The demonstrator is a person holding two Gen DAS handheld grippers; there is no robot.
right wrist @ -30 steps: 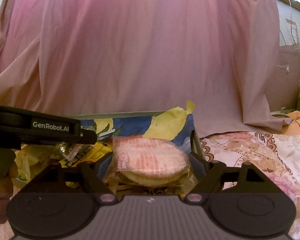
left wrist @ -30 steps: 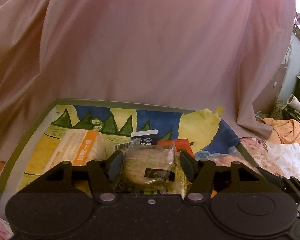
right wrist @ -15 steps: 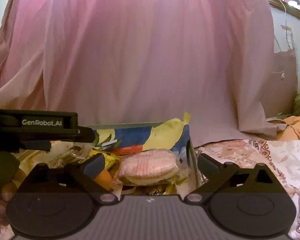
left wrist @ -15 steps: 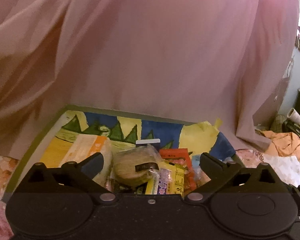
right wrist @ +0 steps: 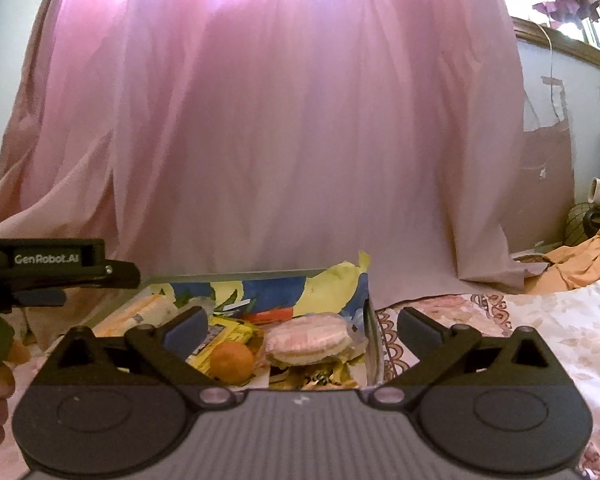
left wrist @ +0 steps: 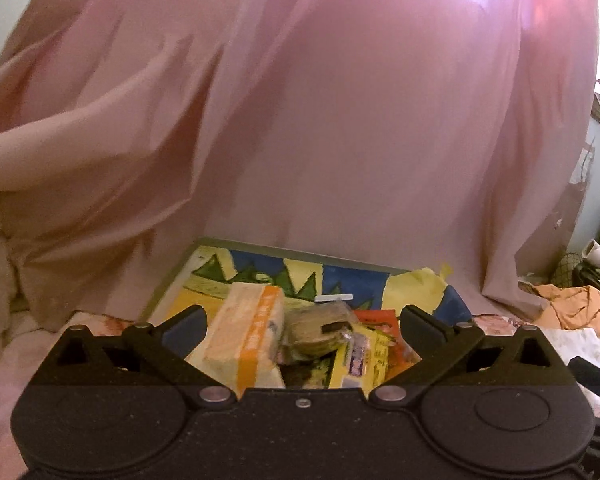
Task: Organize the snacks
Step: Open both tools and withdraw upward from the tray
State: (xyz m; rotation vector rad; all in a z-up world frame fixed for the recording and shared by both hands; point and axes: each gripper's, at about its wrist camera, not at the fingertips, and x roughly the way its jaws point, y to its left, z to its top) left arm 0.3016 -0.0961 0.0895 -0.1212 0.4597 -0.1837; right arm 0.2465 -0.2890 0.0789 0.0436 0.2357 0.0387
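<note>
Both tools (left wrist: 300,322) (right wrist: 300,322) withdrawn (jaws wide); snacks (right wrist: 306,340) in box (left wrist: 168,284) beyond.

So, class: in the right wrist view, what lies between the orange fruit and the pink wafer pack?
Only crinkled clear wrapper shows between the orange and the pink wafer pack, in the right wrist view.

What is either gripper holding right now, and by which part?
Nothing. The left gripper and right gripper have both just opened wide; the brown wrapped cookie and pink wafer pack lie free in the box.
</note>
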